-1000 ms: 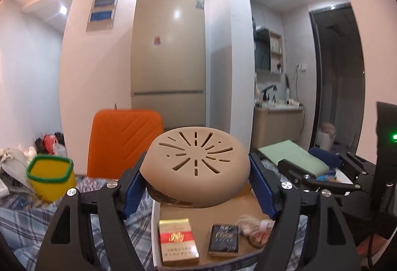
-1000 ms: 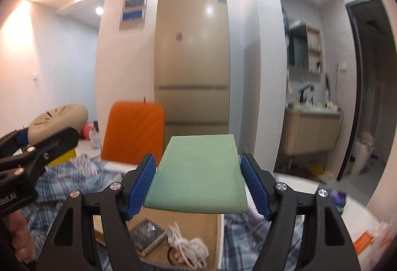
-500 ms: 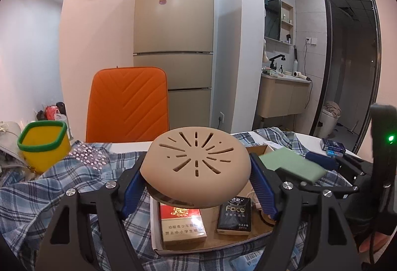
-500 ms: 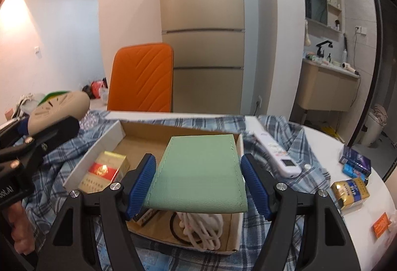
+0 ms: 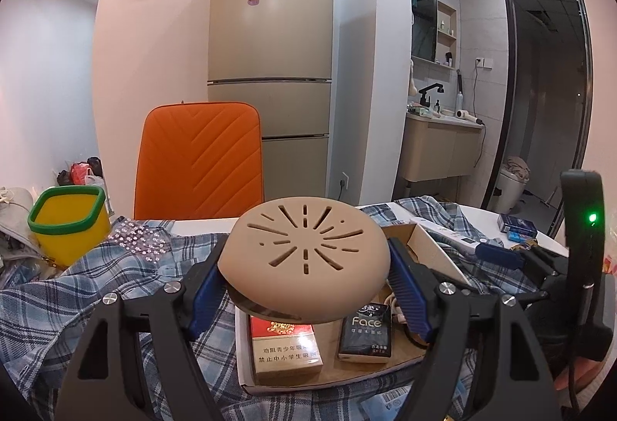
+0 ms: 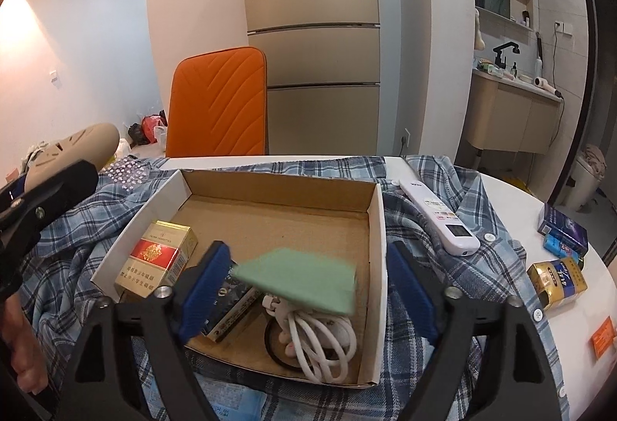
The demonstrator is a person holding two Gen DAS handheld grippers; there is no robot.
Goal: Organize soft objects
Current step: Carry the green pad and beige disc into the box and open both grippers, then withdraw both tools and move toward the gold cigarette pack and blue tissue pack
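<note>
We drop the green pad (image 6: 297,278) from our spread right gripper (image 6: 308,289) into the box (image 6: 380,228); our left gripper (image 5: 304,289) clamps the tan cushion (image 5: 304,259) above it, to lower next.

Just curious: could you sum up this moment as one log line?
left tongs: shut on tan pad | right tongs: open | green pad: loose above cardboard box

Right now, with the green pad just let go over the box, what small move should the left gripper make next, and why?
Probably lower the left gripper and release the tan perforated disc into the cardboard box. The right gripper is open and the green pad lies blurred above the white cable, while the disc is clamped above the red pack.
</note>
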